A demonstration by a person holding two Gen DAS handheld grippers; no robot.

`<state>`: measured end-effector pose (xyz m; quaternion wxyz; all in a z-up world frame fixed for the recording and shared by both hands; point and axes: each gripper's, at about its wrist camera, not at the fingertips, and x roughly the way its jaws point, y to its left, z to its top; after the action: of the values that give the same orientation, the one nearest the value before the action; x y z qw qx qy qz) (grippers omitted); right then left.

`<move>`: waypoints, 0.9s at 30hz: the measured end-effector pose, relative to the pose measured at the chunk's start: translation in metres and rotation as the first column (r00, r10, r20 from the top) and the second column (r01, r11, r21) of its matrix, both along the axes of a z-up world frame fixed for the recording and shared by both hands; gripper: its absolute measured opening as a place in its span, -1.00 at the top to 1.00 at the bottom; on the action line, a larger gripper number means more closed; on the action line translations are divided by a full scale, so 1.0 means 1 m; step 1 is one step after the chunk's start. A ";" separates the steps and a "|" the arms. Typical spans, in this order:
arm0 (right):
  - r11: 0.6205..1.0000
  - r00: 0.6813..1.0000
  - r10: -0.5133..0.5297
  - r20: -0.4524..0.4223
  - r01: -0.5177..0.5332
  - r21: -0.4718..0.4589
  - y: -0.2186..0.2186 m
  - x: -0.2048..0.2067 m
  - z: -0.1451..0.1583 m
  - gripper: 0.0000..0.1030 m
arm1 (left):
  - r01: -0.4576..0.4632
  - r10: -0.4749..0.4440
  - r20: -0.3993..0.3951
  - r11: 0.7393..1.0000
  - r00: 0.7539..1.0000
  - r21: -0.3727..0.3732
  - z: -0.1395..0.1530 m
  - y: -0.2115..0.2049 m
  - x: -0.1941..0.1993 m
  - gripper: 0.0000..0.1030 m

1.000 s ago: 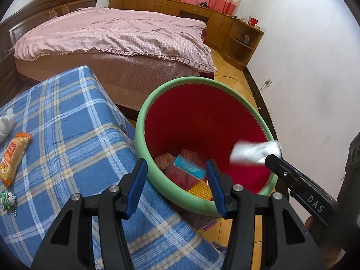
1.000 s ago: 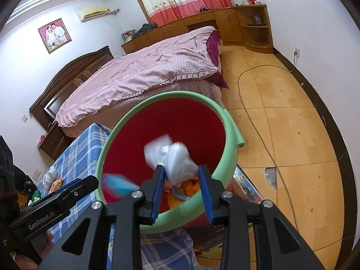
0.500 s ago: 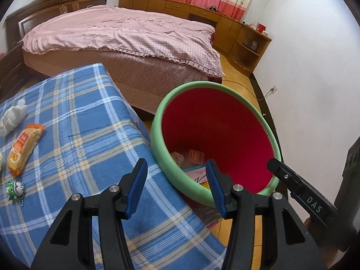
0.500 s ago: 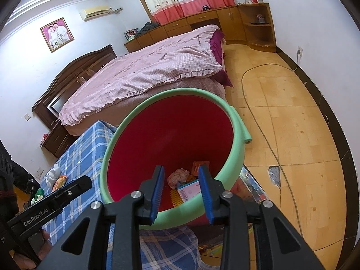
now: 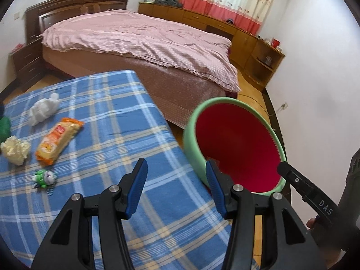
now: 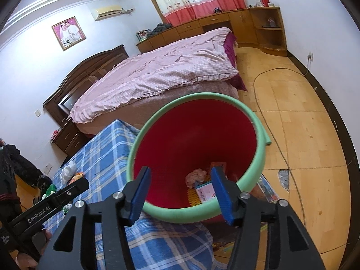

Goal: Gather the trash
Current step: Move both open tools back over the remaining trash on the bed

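A red bin with a green rim stands on the floor against the plaid table's edge; crumpled paper and printed packets lie at its bottom. My right gripper hangs over the bin's near rim, its jaws opening with nothing between them. My left gripper is open and empty above the blue plaid cloth, beside the bin. On the cloth at left lie an orange snack packet, a white crumpled tissue, a yellowish paper wad and a small green toy.
A bed with a pink cover stands behind the table. Wooden cabinets line the far wall. A cable runs over the wooden floor right of the bin. A person's hand holds the left gripper's handle.
The white wad that my right gripper held a second ago dropped into the bin, and those jaws have spread wider. My left gripper swung left, from the bin to above the table's trash.
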<state>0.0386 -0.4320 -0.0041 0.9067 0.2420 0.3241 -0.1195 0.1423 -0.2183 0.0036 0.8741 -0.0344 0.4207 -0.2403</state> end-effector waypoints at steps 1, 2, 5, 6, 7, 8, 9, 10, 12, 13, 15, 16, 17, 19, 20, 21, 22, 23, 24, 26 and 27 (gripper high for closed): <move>1.000 1.000 0.006 0.002 -0.006 0.002 0.003 0.001 0.001 -0.21 | -0.010 0.010 0.001 1.000 1.000 -0.001 0.001 0.004 0.000 -0.04; 1.000 1.000 0.013 0.004 -0.013 0.003 0.006 0.001 0.002 -0.24 | -0.024 0.024 0.002 1.000 1.000 -0.003 0.002 0.010 0.000 -0.04; 0.999 0.999 0.048 0.006 -0.048 0.004 0.017 0.007 0.006 -0.26 | -0.064 0.064 -0.001 0.998 0.998 -0.007 0.004 0.027 0.001 -0.04; 0.998 0.998 0.057 0.005 -0.057 0.004 0.020 0.008 0.007 -0.27 | -0.080 0.080 -0.002 0.997 0.997 -0.011 0.004 0.033 0.000 -0.04; 0.998 0.998 0.068 0.003 -0.068 0.002 0.024 0.011 0.008 -0.28 | -0.092 0.092 -0.002 0.996 0.996 -0.015 0.005 0.038 0.000 -0.04; 0.997 0.997 0.084 0.000 -0.084 0.000 0.029 0.014 0.009 -0.30 | -0.107 0.107 -0.002 0.994 0.994 -0.019 0.005 0.044 0.000 -0.04; 0.996 0.996 0.094 -0.002 -0.094 -0.001 0.032 0.016 0.010 -0.32 | -0.121 0.121 -0.003 0.992 0.993 -0.021 0.006 0.050 0.000 -0.04; 0.994 0.994 0.110 -0.005 -0.110 0.000 0.038 0.019 0.011 -0.32 | -0.136 0.136 -0.004 0.990 0.991 -0.024 0.006 0.057 0.001 -0.04; 0.991 0.991 0.136 -0.009 -0.136 0.002 0.046 0.023 0.012 -0.33 | -0.167 0.167 -0.007 0.986 0.986 -0.027 0.006 0.071 0.001 -0.04; 0.989 0.989 0.149 -0.010 -0.149 0.002 0.051 0.026 0.013 -0.34 | -0.178 0.178 -0.009 0.984 0.984 -0.027 0.006 0.075 0.001 -0.04; 0.985 0.985 0.174 -0.009 -0.174 0.001 0.062 0.031 0.016 -0.36 | -0.202 0.201 -0.014 0.979 0.979 -0.029 0.006 0.087 0.002 -0.04; 0.983 0.983 0.183 -0.008 -0.183 0.001 0.066 0.033 0.017 -0.37 | -0.215 0.215 -0.016 0.976 0.977 -0.030 0.007 0.094 0.002 -0.04; 0.982 0.982 0.190 -0.007 -0.190 0.000 0.070 0.034 0.017 -0.40 | -0.226 0.226 -0.016 0.973 0.974 -0.033 0.007 0.100 0.002 -0.04; 0.978 0.978 0.209 -0.007 -0.209 0.004 0.079 0.039 0.019 -0.41 | -0.249 0.249 -0.012 0.968 0.968 -0.037 0.009 0.112 0.003 -0.04; 0.975 0.975 0.223 -0.009 -0.223 0.004 0.086 0.042 0.019 -0.41 | -0.263 0.262 -0.011 0.964 0.965 -0.037 0.009 0.118 0.003 -0.04; 0.973 0.973 0.232 -0.013 -0.232 0.002 0.091 0.045 0.019 -0.42 | -0.276 0.276 -0.011 0.960 0.961 -0.037 0.009 0.124 0.004 -0.04; 0.971 0.971 0.240 -0.016 -0.240 0.000 0.095 0.048 0.019 -0.42 | -0.289 0.289 -0.012 0.956 0.957 -0.037 0.009 0.131 0.005 -0.04; 0.968 0.968 0.250 -0.020 -0.250 0.000 0.100 0.051 0.019 -0.42 | -0.302 0.302 -0.013 0.953 0.953 -0.036 0.009 0.137 0.006 -0.04; 0.966 0.966 0.258 -0.023 -0.258 0.000 0.104 0.052 0.018 -0.42 | -0.317 0.317 -0.013 0.948 0.948 -0.034 0.009 0.144 0.007 -0.04; 0.961 0.961 0.276 -0.028 -0.276 0.003 0.114 0.058 0.017 -0.43 | -0.338 0.338 -0.009 0.941 0.941 -0.032 0.009 0.154 0.008 -0.04; 0.960 0.959 0.282 -0.030 -0.282 0.003 0.117 0.059 0.017 -0.43 | -0.351 0.351 -0.006 0.936 0.936 -0.031 0.010 0.161 0.010 -0.04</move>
<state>0.0980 -0.3149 0.0128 0.9097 0.1908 0.3688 0.0068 0.1521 -0.0575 0.0133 0.9021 -0.1226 0.4044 -0.0871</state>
